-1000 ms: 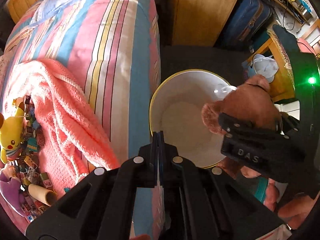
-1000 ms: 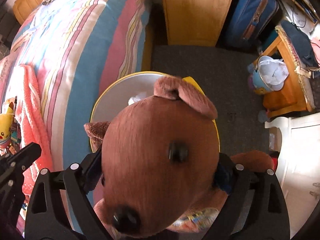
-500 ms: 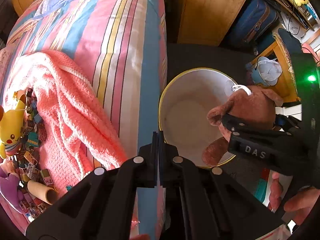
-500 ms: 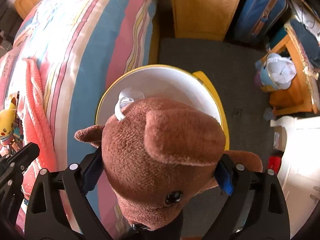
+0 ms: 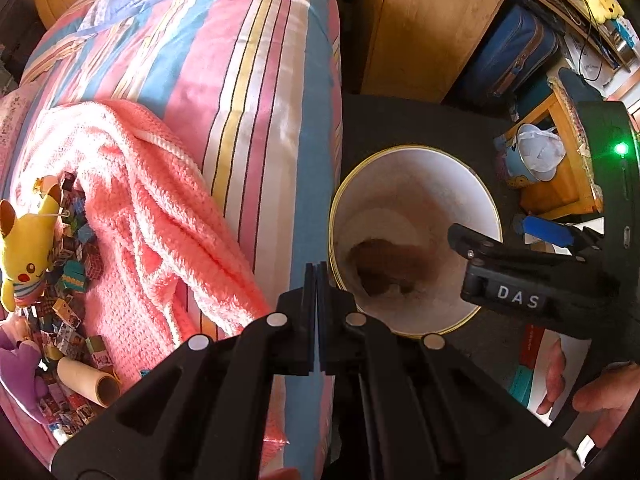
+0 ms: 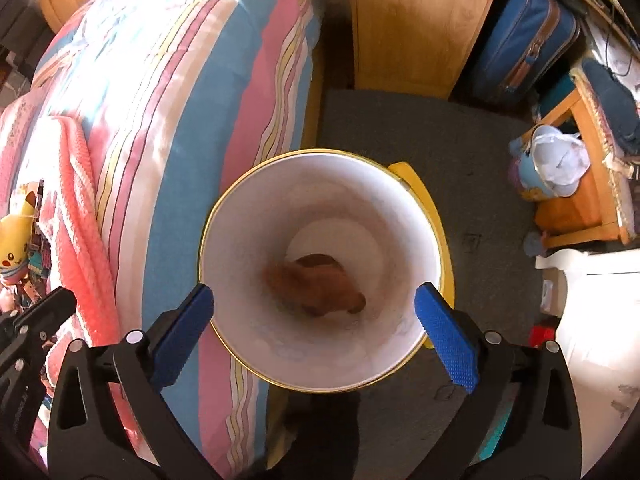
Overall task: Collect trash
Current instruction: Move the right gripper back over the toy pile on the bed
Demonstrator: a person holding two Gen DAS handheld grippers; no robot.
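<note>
Brown plush: the teddy bear [image 6: 316,286] lies at the bottom of the bin, blurred in both views, touching nothing but the bin floor.
Bin: the white bin [image 6: 320,376] with a yellow rim stands on the dark carpet [image 6: 460,168], just beside the edge of the bed [image 6: 192,128].
Right gripper: the right gripper [image 6: 314,308] hangs directly above the bin mouth with its blue pads [image 6: 448,344] spread wide and nothing between them.
Change: half a second ago that gripper was clamped on the bear over the rim; now it has released and the toy has dropped in.
Meaning: by my reading, this item's collection is finished and the right gripper is free for the next piece.
Left gripper: the left gripper [image 5: 316,280] is clenched with its fingers pressed together on nothing, held above the bed's edge next to the bin, much as it was a second ago.
Left on the bed: a cardboard tube [image 5: 90,382], a scatter of small boxes [image 5: 66,308], a yellow plush [image 5: 26,248] and a purple toy [image 5: 20,368] sit beside the pink blanket [image 5: 152,220].
Likely next: the tube looks like the plainest trash remaining, near the left gripper's side; this is a guess.
</note>
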